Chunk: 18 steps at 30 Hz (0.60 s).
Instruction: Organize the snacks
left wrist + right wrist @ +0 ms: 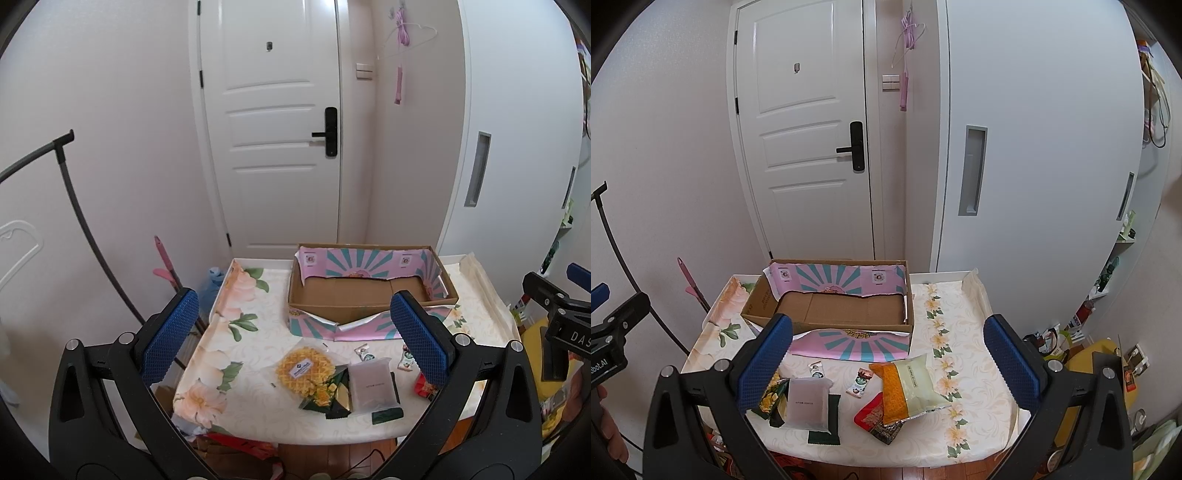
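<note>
Small hallway spot, white door (809, 147) behind a floral-cloth table (975, 373). The snacks sit along the near edge: a frosted pouch (808, 402) lying flat, long side running near-to-far, and a yellow-and-pale bag (910, 384) right of it, tilted. An open cardboard box (831, 306) sits at the far side, long axis left-right, with bare cloth to its right. The left tool (295, 336) and right tool (890, 358) both hover above the near edge, spread wide, holding nothing.
</note>
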Each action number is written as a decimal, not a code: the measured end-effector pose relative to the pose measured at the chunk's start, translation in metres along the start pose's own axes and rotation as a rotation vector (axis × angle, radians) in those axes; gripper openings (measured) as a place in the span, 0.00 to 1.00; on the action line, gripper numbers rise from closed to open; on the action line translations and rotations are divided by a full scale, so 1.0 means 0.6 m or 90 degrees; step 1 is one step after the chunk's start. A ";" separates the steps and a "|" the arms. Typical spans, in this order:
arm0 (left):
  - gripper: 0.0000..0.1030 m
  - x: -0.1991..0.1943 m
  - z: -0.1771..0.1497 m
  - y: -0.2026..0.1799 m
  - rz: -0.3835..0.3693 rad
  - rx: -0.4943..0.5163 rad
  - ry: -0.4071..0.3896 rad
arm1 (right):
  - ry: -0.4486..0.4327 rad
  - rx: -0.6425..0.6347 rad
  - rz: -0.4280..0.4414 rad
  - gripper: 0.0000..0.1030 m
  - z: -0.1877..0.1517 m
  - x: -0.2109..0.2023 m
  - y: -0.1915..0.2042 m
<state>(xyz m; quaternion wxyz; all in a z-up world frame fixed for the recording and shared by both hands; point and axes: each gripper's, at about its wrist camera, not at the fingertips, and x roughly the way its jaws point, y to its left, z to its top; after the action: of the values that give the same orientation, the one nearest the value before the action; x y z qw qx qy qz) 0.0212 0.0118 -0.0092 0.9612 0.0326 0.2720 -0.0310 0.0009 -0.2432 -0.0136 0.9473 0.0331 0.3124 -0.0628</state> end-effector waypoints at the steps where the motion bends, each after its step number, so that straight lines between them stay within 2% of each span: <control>1: 1.00 0.000 0.000 -0.001 0.000 0.000 -0.001 | 0.000 0.001 0.000 1.00 -0.001 0.000 0.000; 18: 1.00 0.007 0.008 0.011 0.033 -0.011 0.034 | 0.017 0.002 0.020 1.00 0.004 -0.002 -0.007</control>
<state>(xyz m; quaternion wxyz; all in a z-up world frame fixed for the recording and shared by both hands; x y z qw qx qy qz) 0.0278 0.0180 -0.0067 0.9543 0.0321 0.2971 -0.0032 0.0007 -0.2473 -0.0112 0.9438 0.0403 0.3246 -0.0478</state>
